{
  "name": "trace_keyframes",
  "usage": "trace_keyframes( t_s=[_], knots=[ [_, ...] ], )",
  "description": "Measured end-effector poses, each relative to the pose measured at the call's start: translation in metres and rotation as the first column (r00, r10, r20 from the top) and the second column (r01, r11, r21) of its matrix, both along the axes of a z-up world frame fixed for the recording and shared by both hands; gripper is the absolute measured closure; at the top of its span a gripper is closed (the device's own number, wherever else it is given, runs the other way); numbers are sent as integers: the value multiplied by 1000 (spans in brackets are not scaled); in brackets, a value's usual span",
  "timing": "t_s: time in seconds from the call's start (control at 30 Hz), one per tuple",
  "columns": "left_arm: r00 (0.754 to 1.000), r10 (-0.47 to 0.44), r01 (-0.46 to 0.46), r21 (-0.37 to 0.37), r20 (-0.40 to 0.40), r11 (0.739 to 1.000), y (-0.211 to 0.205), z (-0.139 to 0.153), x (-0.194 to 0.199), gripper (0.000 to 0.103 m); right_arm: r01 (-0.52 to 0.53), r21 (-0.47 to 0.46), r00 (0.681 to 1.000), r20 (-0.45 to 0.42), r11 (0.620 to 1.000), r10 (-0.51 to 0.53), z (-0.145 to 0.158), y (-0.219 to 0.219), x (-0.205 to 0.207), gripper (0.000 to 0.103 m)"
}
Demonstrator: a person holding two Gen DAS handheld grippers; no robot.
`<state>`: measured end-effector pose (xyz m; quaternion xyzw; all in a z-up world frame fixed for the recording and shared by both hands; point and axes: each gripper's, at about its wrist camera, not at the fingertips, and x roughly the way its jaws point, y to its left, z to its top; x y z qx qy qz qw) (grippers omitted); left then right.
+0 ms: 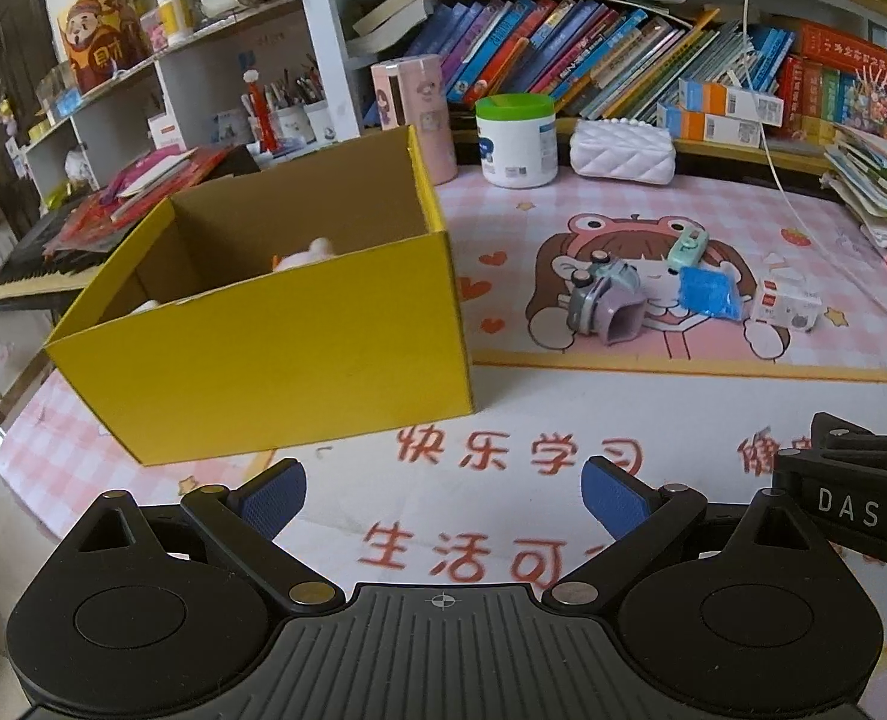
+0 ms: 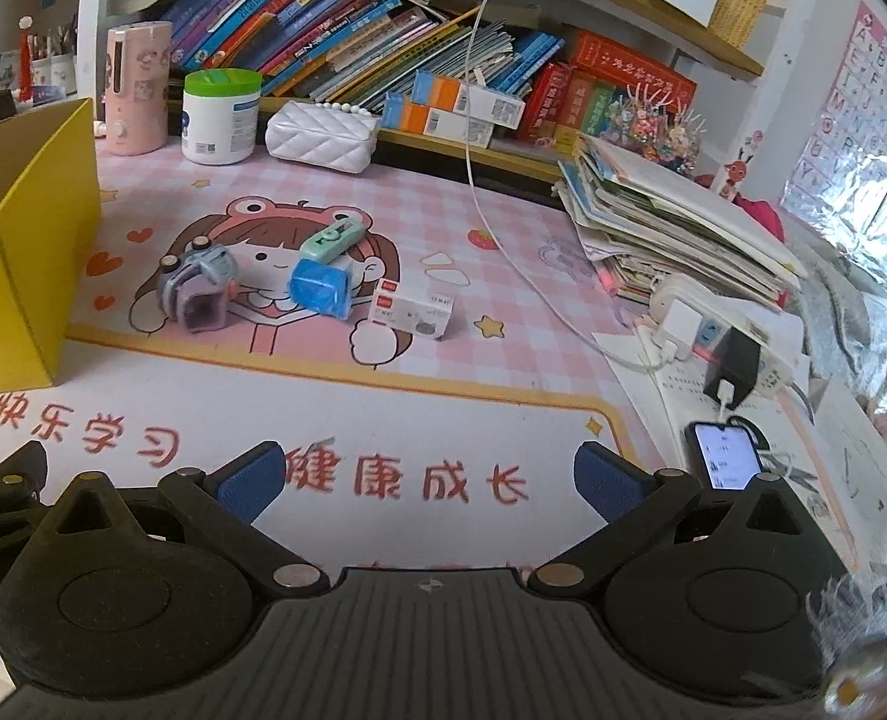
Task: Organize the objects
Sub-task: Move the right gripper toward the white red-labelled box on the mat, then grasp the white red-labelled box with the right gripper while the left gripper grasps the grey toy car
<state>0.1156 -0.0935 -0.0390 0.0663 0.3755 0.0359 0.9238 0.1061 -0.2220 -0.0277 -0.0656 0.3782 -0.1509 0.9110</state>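
I hold my left gripper [image 1: 443, 495] low over the desk mat [image 1: 563, 420], its blue pads spread wide with nothing between them; my right gripper [image 2: 428, 477] hangs the same way, jaws apart and empty. The yellow box [image 1: 275, 354] stands on the mat ahead of my left claw, with something pale pink inside, perhaps a soft toy [image 1: 311, 253]. Right of the box lie a grey-purple sharpener [image 2: 197, 288], a mint green gadget [image 2: 330, 238], a blue packet [image 2: 318, 286] and a small white carton [image 2: 410, 308], close together.
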Motion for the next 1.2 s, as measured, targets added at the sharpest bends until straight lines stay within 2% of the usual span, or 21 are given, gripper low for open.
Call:
trace_keyframes(
  t_s=[0.5, 0.6, 0.73, 0.93, 1.2],
  knots=[
    [1000, 23, -23, 4, -16, 1000, -48, -4, 26, 3, -37, 53, 999, -19, 998, 38, -10, -53, 36, 0],
    [1000, 5, -5, -8, -5, 1000, -56, -2, 29, 3, -47, 70, 999, -18, 996, 48, -12, -62, 43, 3],
    [999, -25, 25, -26, 22, 999, -65, -1, 34, 3, -65, 108, 998, 11, 992, 64, -14, -75, 54, 15],
    [999, -42, 43, -27, 29, 999, -75, -3, 42, 3, -73, 177, 997, 42, 981, 67, -22, -95, 87, 26],
    [999, -43, 43, -4, 21, 999, -79, -9, 45, 4, -59, 281, 998, -1, 958, 62, -43, -110, 137, 31]
  ],
)
